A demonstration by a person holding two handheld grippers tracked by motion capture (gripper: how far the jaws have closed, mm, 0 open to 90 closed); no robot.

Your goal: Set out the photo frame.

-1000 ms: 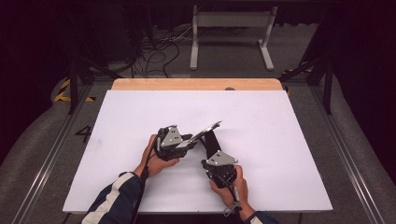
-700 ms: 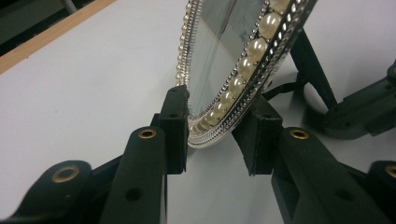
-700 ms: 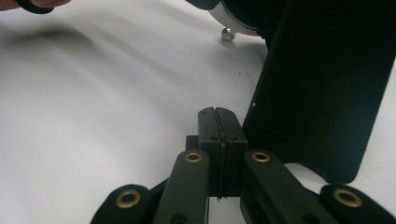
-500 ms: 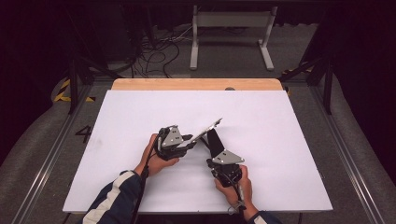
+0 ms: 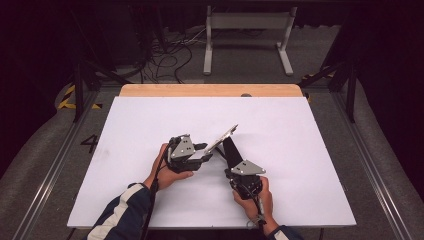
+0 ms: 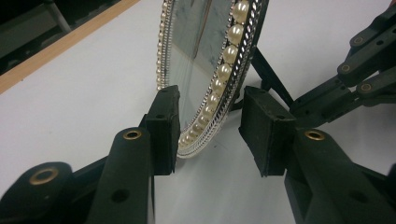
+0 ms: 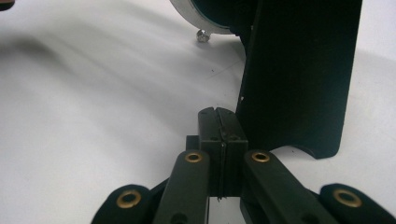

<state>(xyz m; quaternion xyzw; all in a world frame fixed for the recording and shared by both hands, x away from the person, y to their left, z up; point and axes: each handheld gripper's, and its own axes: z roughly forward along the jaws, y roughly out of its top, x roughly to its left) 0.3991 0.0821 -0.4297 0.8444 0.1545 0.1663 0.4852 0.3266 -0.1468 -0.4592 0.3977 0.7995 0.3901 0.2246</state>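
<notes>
a small oval mirror with a rim of pearl beads and silver trim (image 6: 205, 60) stands tilted on the white tabletop (image 5: 300, 130), near the middle of it, propped from behind by its black flat stand leg (image 7: 299, 70). in the high view the mirror (image 5: 221, 138) shows almost edge-on, a thin pale sliver, so its face cannot be read there.

the left gripper (image 6: 210, 126) has its jaws spread to either side of the mirror's lower rim. the jaws have just been opening – the left pad (image 6: 164, 126) lies against or just beside the glass face, and the right pad (image 6: 268, 128) stands clear of the beaded edge with bare tabletop showing in the gap. whether the left pad truly touches the glass is hard to tell. the top of the mirror is cut off by the upper edge of the left gripper view, and its reflection is murky. in the high view the left gripper (image 5: 200, 152) sits in the left hand (image 5: 167, 172), which wears a dark sleeve with white stripes.

the right gripper (image 7: 220, 126) has its jaws pressed together with nothing between them – its tip rests just beside the foot of the black stand leg, perhaps touching it. the mirror's silver back rim (image 7: 196, 21) is cut off at the top of the right gripper view. in the high view the right gripper (image 5: 231, 150) lies along the leg, hiding most of it, with the right hand (image 5: 255, 197) low on the table.
</notes>
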